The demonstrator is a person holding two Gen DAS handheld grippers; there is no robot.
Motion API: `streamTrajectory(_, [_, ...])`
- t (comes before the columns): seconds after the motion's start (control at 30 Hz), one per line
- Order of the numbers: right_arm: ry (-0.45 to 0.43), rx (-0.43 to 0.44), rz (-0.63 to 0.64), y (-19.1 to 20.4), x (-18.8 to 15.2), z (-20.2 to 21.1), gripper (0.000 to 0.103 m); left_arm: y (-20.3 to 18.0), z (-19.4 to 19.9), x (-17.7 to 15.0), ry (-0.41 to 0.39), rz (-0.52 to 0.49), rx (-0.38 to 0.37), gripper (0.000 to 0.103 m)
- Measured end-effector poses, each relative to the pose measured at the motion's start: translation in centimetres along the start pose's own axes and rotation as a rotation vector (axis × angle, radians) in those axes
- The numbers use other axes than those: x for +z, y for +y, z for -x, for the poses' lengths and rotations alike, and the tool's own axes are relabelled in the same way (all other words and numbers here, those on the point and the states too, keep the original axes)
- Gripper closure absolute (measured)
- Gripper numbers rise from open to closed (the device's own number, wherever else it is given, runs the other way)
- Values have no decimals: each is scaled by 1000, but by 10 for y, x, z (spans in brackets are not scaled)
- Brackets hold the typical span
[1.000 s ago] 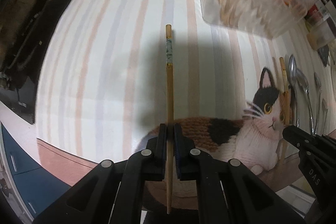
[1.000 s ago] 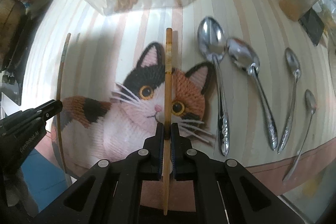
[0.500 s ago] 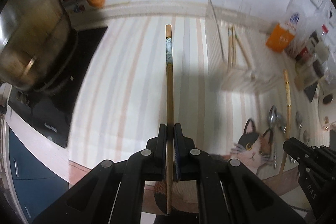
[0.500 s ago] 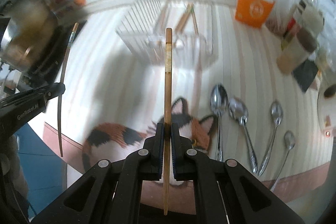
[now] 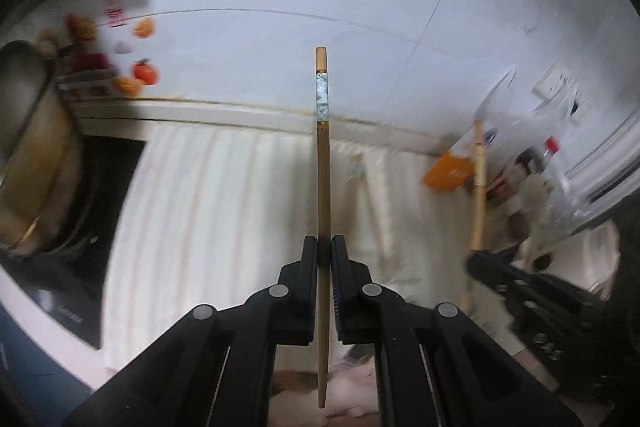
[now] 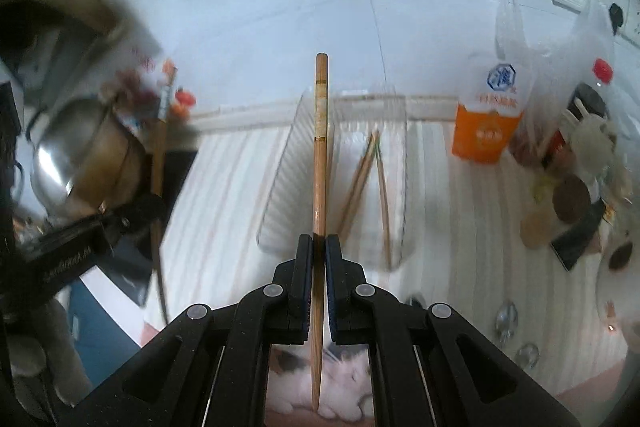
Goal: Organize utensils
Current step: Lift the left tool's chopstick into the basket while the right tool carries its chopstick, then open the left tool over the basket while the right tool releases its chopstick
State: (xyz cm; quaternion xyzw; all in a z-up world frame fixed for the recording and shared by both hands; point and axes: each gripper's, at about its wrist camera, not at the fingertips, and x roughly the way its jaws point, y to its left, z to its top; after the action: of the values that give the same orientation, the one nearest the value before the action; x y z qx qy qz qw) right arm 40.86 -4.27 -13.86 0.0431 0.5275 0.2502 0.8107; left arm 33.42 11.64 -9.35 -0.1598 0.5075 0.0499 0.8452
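- The left gripper (image 5: 324, 247) is clamped on a long brown wooden chopstick with a pale mottled band near its top (image 5: 322, 211), which runs straight toward twelve o'clock between the two black fingers; the right gripper (image 6: 319, 247) is likewise closed around a plain brown wooden chopstick with thin ringed marks (image 6: 320, 187).
- A second ago both cameras looked down on the striped cat-print table mat (image 6: 224, 195), close to the surface; now both are raised and tipped up, with the white wall filling the upper half of each view.
- The mat's cat picture has slid to six o'clock, under the fingers, so both chopsticks are clear of the mat and carried in the air.
- The clear ribbed plastic tray (image 6: 280, 187), seen large at twelve o'clock a second ago, now lies further off in the right wrist view, just past the right chopstick's shaft.
- That tray already holds several other wooden chopsticks (image 6: 362, 183), crossed loosely at about one o'clock.
- The silver metal spoons (image 6: 506, 319) lie on the mat at four o'clock, apart from the tray.
- In my judgement the lift is done and the carry to the tray is under way; lowering each stick in lengthwise is what remains, with the spoons not yet sorted.
- The left view is badly blurred, so the tray there is hard to make out.
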Motion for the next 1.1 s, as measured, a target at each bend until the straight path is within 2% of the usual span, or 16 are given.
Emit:
streamTrajectory(0.13, [21,17,-49,-17,44,-27,97,-13,-33,38,59,23,-54,99])
streamTrajectory(0.33, [104,-11,-103,-46,82,-90,97,-24,-99,77,182,28,-58,99])
streamTrajectory(0.53, [188,-17,-139,-64,83,-134,97,-26,-159,86,291,35,-37,99])
streamTrajectory(0.63, [214,-29,-135,-67,80,-149,97,-24,-176,82,326,50,-39,99])
streamTrajectory(0.87, [270,-36,-138,-76,78,-166,95,-23,-182,75,352,66,-25,97])
streamTrajectory(0.93, [265,-65,-123,-76,77,-162,91,-21,-178,76,339,63,2,96])
streamTrajectory(1.0, [254,-61,-132,-79,76,-154,74,-21,-169,75,312,45,43,88])
streamTrajectory(1.07, [224,-76,-138,-81,74,-141,73,-21,-158,73,274,32,74,71])
streamTrajectory(1.1, [210,-85,-136,-83,74,-135,73,-20,-152,72,255,28,93,55])
